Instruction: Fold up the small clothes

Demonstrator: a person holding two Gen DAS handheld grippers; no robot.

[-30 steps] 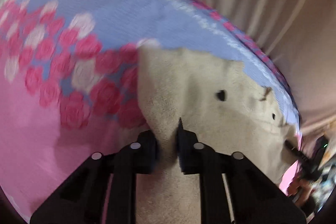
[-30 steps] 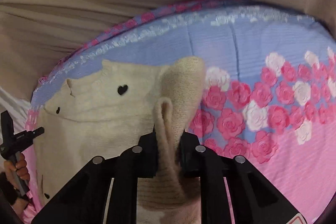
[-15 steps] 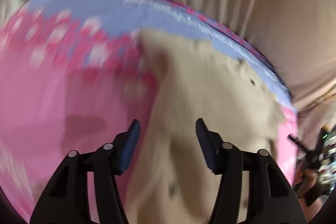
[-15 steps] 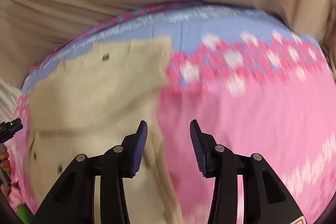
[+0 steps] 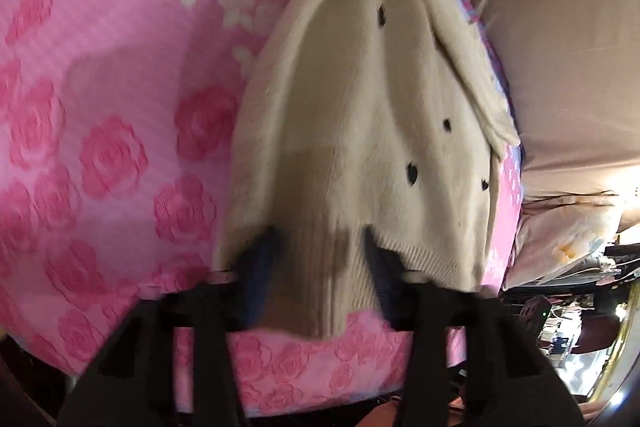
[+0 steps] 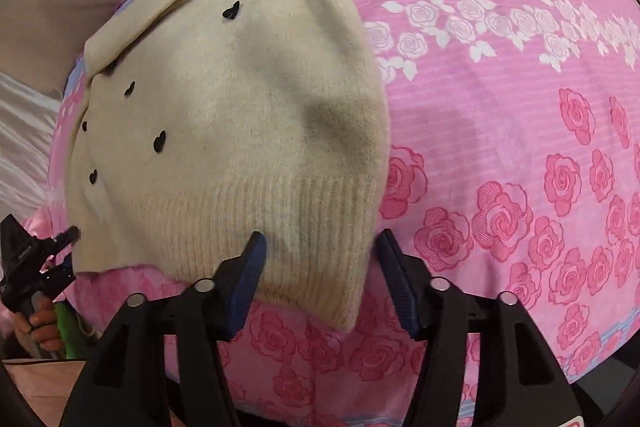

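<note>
I am looking down my left gripper point(image 5: 320, 267) at a cream knitted sweater point(image 5: 360, 131) that is lying on a pink rose-patterned bedspread point(image 5: 112, 131). The sweater is running from the ribbed hem at 6 o'clock up toward 12 o'clock, where both sleeves are lying folded in across the body. Small black heart shapes point(image 5: 411, 174) are dotting its surface at about 3 o'clock from the middle. My left fingers point(image 5: 260, 267) are standing spread apart, blurred in this view, with the hem showing between them; I am gripping nothing that I can see.

Through the right wrist camera the same sweater point(image 6: 240, 131) is filling the area from 9 o'clock to the centre, its ribbed hem point(image 6: 280, 227) sitting at about 6 o'clock. My right gripper point(image 6: 320, 259) is hanging with its fingers point(image 6: 250, 267) wide apart, the left one just over the hem's corner and the other over bare bedspread point(image 6: 500, 107); whether either is touching the fabric I cannot tell. A band of white roses point(image 6: 480, 23) is crossing the bedspread at about 1 o'clock. At 8 o'clock my left gripper point(image 6: 56, 255) is showing, with its fingers parted just beside the hem's far corner. Beige curtain fabric point(image 5: 540, 27) is hanging behind the bed at 2 o'clock in the left view.
</note>
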